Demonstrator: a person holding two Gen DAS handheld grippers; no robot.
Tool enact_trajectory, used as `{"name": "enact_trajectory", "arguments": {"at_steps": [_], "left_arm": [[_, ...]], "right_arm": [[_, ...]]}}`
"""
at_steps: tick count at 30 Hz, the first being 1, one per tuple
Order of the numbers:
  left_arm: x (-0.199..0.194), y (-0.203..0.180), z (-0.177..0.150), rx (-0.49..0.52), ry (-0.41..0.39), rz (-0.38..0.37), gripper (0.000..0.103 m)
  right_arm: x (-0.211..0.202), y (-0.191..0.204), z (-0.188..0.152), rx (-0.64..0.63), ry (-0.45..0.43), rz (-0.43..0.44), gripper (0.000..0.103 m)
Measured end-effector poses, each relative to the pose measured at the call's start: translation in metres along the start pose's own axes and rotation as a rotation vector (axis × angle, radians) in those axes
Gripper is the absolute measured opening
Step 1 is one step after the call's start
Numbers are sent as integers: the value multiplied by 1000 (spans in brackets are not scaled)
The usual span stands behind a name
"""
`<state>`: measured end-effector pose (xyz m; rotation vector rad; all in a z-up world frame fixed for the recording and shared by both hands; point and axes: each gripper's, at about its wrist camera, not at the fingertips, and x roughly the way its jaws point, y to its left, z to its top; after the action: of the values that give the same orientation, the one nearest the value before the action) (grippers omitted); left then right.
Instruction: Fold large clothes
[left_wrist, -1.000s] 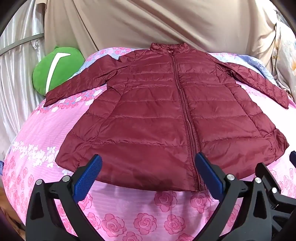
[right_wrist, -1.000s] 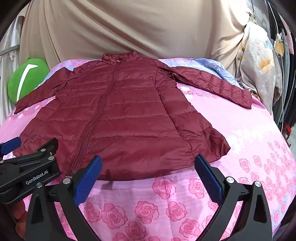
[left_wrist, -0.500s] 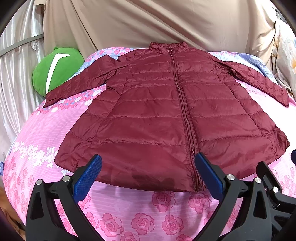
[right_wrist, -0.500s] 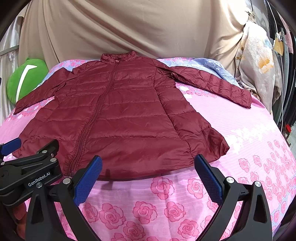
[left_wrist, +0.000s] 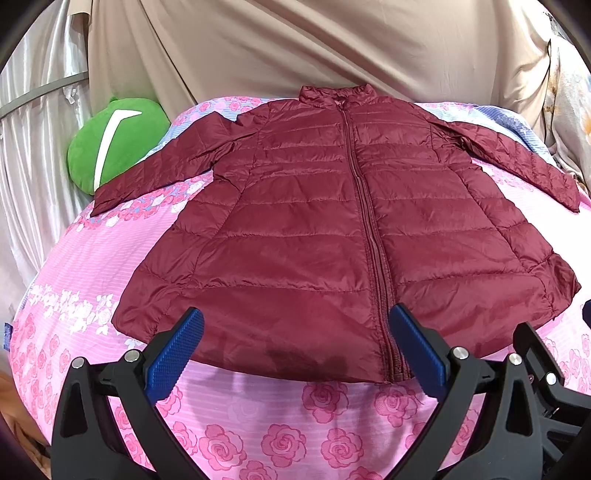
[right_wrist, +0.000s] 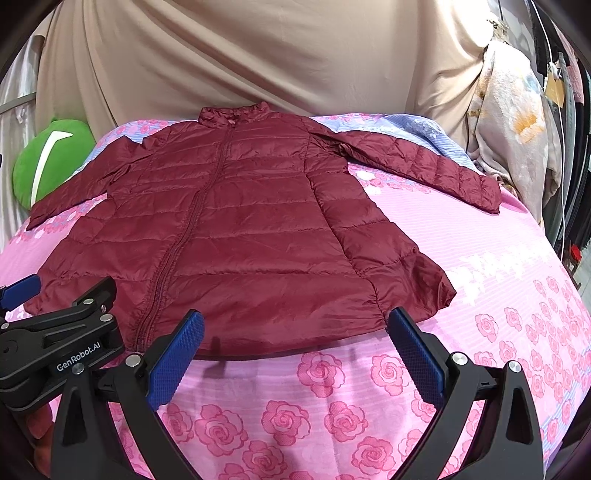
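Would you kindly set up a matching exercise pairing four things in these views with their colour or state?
Things:
1. jacket
2. cushion
3. bedsheet
4. left hand-held gripper

Descriptions:
A. open, holding nothing
B. green with a white mark
C. maroon, zipped, spread flat with sleeves out
D. pink with a rose print

Pairs: 1-C, 2-B, 3-D, 4-A

"GenRobot.AI" is printed in white on the left claw (right_wrist: 22, 291) body.
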<state>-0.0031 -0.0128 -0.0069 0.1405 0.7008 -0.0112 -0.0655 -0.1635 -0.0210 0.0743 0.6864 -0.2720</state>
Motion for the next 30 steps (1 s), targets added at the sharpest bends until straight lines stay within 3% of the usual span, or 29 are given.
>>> {"name": "enact_trajectory", "arguments": {"at_steps": [30], "left_arm": [[1, 4, -5, -5, 8, 5, 98]], "right_arm": [[0, -4, -2, 6, 2, 4, 98]]}}
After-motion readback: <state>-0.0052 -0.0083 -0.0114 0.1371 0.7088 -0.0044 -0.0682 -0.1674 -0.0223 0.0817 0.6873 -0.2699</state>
